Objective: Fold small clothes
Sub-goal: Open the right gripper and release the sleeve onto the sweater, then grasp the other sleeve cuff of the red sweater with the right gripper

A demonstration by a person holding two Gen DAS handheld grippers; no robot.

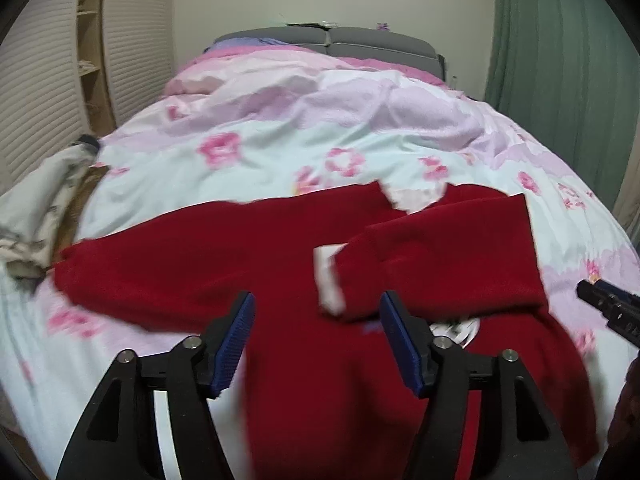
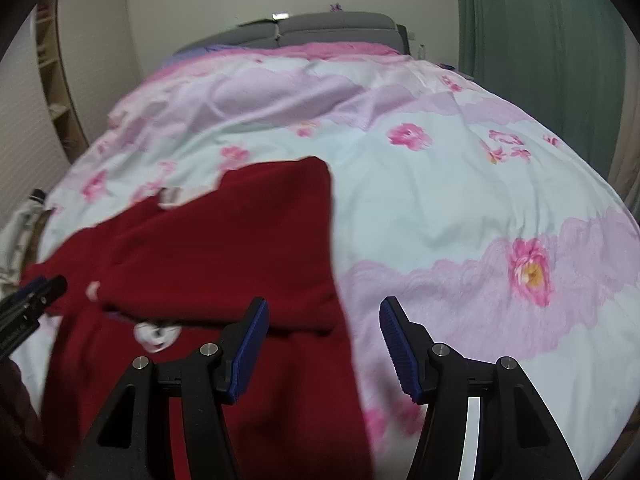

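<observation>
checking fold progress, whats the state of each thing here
red garment: lying on the bed, one sleeve folded across its front
white cuff: on the folded sleeve, lying on the red front
left gripper: open, nothing between its pads
right gripper: open, empty
floral duvet: spread over the bed, wrinkled
green curtain: drawn

My garment lies spread on the bed's duvet, one sleeve folded over its body. A crumpled cloth sits to its left at the bed's edge. The headboard stands behind, shelves far left, a curtain right.
</observation>
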